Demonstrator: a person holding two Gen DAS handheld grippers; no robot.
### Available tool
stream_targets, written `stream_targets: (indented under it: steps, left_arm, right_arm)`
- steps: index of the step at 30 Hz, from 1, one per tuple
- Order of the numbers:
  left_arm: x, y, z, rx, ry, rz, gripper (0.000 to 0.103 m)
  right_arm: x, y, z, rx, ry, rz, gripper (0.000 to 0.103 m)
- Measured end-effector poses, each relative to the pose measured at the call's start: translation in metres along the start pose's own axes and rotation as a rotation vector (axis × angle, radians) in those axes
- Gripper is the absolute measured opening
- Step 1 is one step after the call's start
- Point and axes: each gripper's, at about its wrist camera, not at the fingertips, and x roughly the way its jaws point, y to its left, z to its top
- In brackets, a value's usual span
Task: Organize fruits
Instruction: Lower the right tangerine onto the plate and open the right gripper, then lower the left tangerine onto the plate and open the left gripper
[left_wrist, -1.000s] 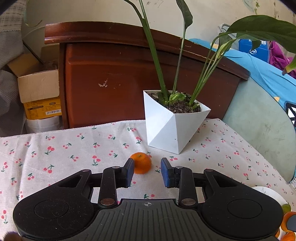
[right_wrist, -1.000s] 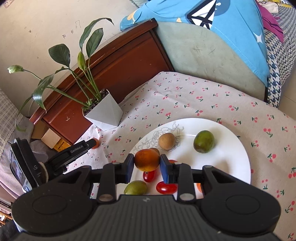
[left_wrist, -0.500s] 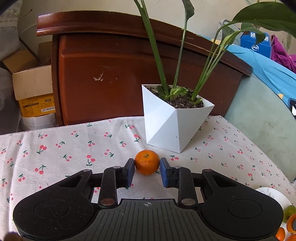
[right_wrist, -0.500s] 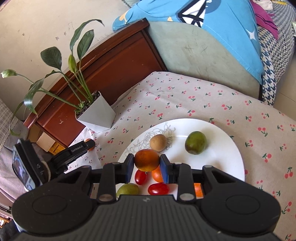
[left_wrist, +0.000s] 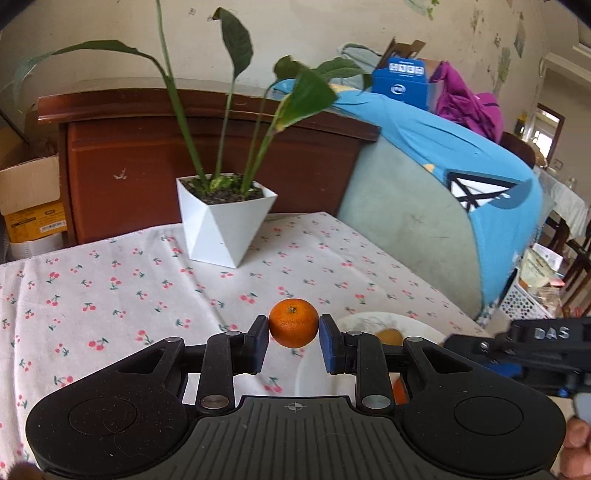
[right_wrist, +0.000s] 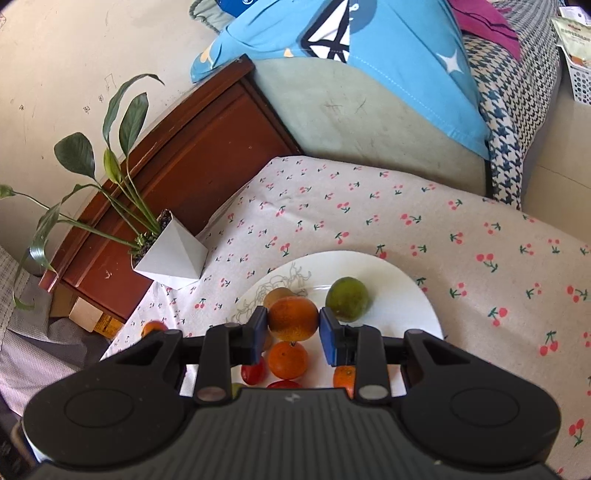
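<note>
Pinching a mandarin (left_wrist: 293, 323) in left gripper (left_wrist: 293, 343), right gripper (right_wrist: 293, 331) clamping orange-green fruit (right_wrist: 292, 319)

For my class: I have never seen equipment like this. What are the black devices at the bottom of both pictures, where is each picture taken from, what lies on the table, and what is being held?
No robot here: a person holds a two-finger gripper in each hand, and a wide-angle camera on each looks forward along its fingers. One picture comes from the left gripper, the other from the right gripper.

The left gripper is shut on a small orange, held above the cherry-print tablecloth. The right gripper is shut on an orange-yellow fruit over a white plate.

On the plate lie a green fruit, a brown fruit, more oranges and red tomatoes. A potted plant in a white pot stands on the cloth near the wooden cabinet.
</note>
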Motion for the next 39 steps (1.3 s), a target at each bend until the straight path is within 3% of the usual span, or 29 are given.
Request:
stream_targets:
  steps: [7,16,24,27,32,34,39]
  left_arm:
    - [-0.021,-0.038,-0.018,0.079,0.041,-0.131,0.027]
    - [-0.019,-0.066,-0.038,0.2,0.091,-0.166,0.027]
    - [-0.019,-0.07,-0.039,0.212,0.103,-0.149,0.03]
    - [-0.019,-0.071,-0.037,0.209,0.105,-0.126,0.044]
    - [-0.022,-0.071,-0.032,0.186,0.12,-0.099,0.052]
    - [-0.024,-0.069,-0.031,0.167,0.126,-0.083,0.062]
    - [-0.03,-0.066,-0.029,0.141,0.138,-0.063,0.068]
  right_arm:
    - [-0.002,-0.004,0.0,-0.001,0.01,-0.006,0.03]
    - [-0.001,-0.006,-0.001,-0.007,0.016,-0.043,0.033]
    - [-0.004,-0.001,-0.001,-0.035,0.005,-0.055,0.036]
    - [-0.004,0.001,0.001,-0.047,0.0,-0.067,0.043]
    - [-0.006,0.003,0.002,-0.054,-0.009,-0.089,0.054]
    - [-0.007,0.006,0.002,-0.067,-0.015,-0.107,0.062]
    - [-0.012,0.01,0.003,-0.102,-0.037,-0.141,0.068]
